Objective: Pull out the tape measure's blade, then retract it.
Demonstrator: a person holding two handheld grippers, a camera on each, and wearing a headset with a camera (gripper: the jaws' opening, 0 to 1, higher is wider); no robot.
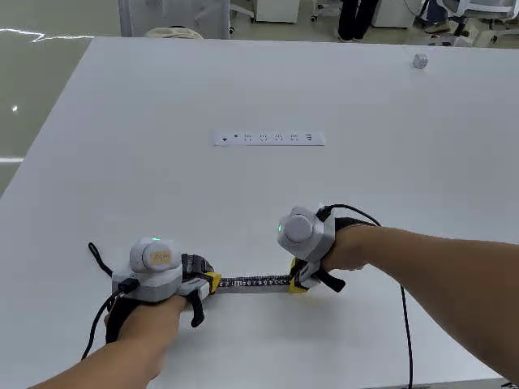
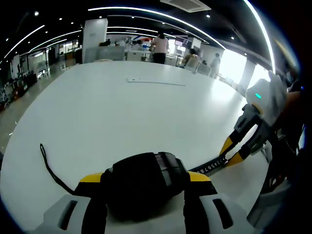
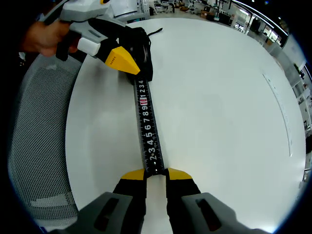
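Note:
The black tape measure case [image 2: 144, 183] sits clamped between my left gripper's [image 2: 145, 179] yellow-tipped jaws, low on the white table; in the head view the case [image 1: 197, 267] is at the front left with my left gripper [image 1: 204, 283] shut on it. Its dark numbered blade [image 3: 147, 129] runs out straight along the table to my right gripper [image 3: 156, 173], which is shut on the blade's end. The head view shows the short blade [image 1: 253, 282] spanning between the case and my right gripper [image 1: 297, 283]. The right gripper [image 2: 233, 151] also appears in the left gripper view.
A white power strip [image 1: 268, 138] lies flat mid-table, beyond the grippers. A small grey object [image 1: 419, 61] sits at the far right. A black wrist strap [image 2: 51, 168] trails left from the case. The table's near edge [image 1: 454, 381] is close to my arms; a mesh chair [image 3: 39, 146] stands beside it.

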